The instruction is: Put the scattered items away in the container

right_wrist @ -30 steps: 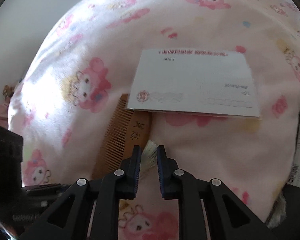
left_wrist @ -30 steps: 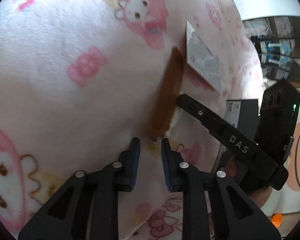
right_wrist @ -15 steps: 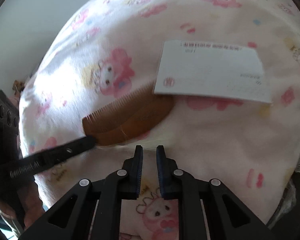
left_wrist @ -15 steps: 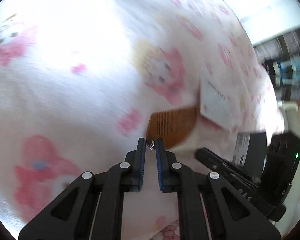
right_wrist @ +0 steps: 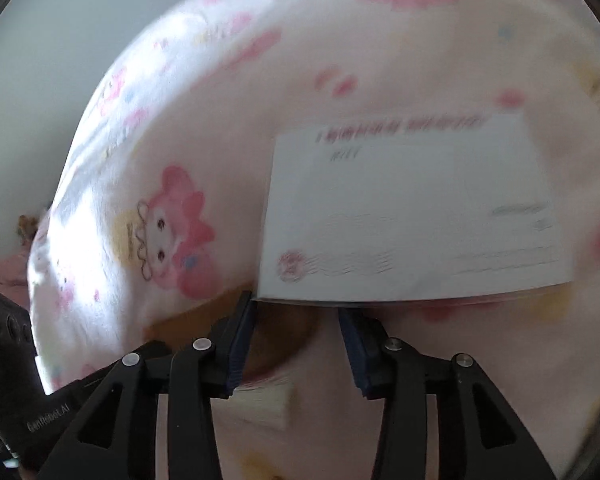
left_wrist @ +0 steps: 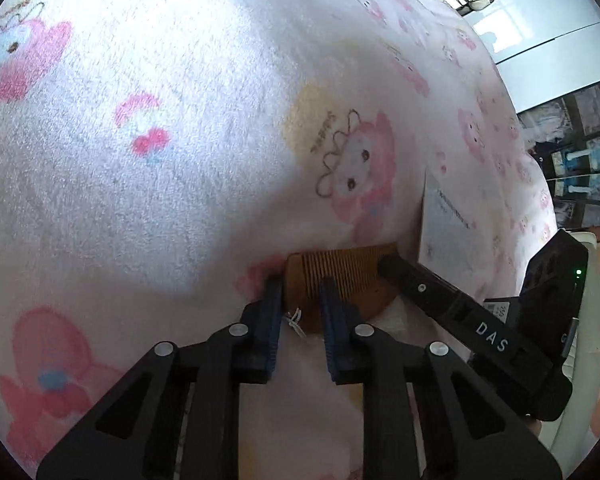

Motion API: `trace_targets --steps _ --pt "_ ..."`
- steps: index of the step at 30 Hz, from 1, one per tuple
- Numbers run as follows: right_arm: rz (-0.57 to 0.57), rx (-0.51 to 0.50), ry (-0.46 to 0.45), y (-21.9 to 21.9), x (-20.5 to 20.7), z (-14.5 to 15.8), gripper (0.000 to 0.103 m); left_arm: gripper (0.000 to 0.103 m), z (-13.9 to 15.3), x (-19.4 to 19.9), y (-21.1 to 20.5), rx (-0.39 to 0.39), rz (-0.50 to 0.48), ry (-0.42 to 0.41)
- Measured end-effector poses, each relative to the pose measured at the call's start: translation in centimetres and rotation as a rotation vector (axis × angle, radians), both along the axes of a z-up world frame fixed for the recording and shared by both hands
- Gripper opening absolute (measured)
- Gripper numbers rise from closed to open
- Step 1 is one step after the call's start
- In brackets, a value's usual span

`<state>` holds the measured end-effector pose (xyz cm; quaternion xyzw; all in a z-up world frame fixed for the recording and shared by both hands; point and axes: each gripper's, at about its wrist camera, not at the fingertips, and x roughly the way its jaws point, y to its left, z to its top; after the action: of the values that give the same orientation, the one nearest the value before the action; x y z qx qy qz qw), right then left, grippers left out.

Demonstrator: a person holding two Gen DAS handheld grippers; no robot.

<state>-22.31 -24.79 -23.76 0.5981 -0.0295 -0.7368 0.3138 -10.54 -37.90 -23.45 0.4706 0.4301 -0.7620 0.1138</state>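
A brown wooden comb (left_wrist: pixel 352 276) lies flat on the pink cartoon-print blanket (left_wrist: pixel 160 160). My left gripper (left_wrist: pixel 300 285) straddles the comb's left end. Its jaws are opening, and the pads do not press on the comb. A thin white string (left_wrist: pixel 296 320) lies between them. A white printed card (right_wrist: pixel 412 208) covers the comb's other end. My right gripper (right_wrist: pixel 296 312) is at the card's near edge. Its jaws are opening wide, with the brown comb (right_wrist: pixel 276 332) and a cream tassel (right_wrist: pixel 264 396) between them, untouched. In the left wrist view one right finger (left_wrist: pixel 440 300) rests by the comb.
A dark box with a white label (left_wrist: pixel 500 312) sits at the blanket's right edge, behind the right gripper's body. Shelves and white furniture (left_wrist: pixel 540 40) stand beyond. The left gripper's body (right_wrist: pixel 40 420) fills the lower left of the right wrist view. The wall (right_wrist: pixel 60 40) is grey.
Both grippers moved in on the comb, which turned crosswise. The right jaws went from nearly shut to wide open. The left jaws narrowed, then widened around the comb's end.
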Motion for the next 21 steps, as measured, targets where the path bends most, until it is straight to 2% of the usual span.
trace_targets --steps 3,7,11,13,16,19,21 --pt "0.036 0.007 0.039 -0.4 0.7 0.9 0.033 0.018 0.2 1.0 -0.6 0.023 -0.013 0.013" --pt "0.077 -0.007 0.009 0.5 1.8 1.8 0.028 0.019 0.1 1.9 -1.0 0.029 -0.052 0.007" --pt "0.109 0.020 0.001 1.7 3.7 2.5 0.028 0.019 0.4 3.2 -0.1 0.074 -0.083 -0.053" --pt "0.127 0.034 -0.011 2.5 4.5 2.5 0.028 0.019 0.4 3.0 0.6 0.072 -0.116 -0.078" --pt "0.130 0.026 -0.038 3.4 4.9 2.1 0.028 0.031 0.4 2.4 0.8 0.044 -0.158 -0.092" --pt "0.116 0.030 -0.067 3.1 5.0 1.1 0.028 0.033 -1.0 1.7 0.9 0.054 -0.127 -0.120" --pt "0.126 0.043 -0.058 2.3 5.4 1.0 0.030 0.033 -1.0 1.5 1.2 0.024 -0.117 -0.123"
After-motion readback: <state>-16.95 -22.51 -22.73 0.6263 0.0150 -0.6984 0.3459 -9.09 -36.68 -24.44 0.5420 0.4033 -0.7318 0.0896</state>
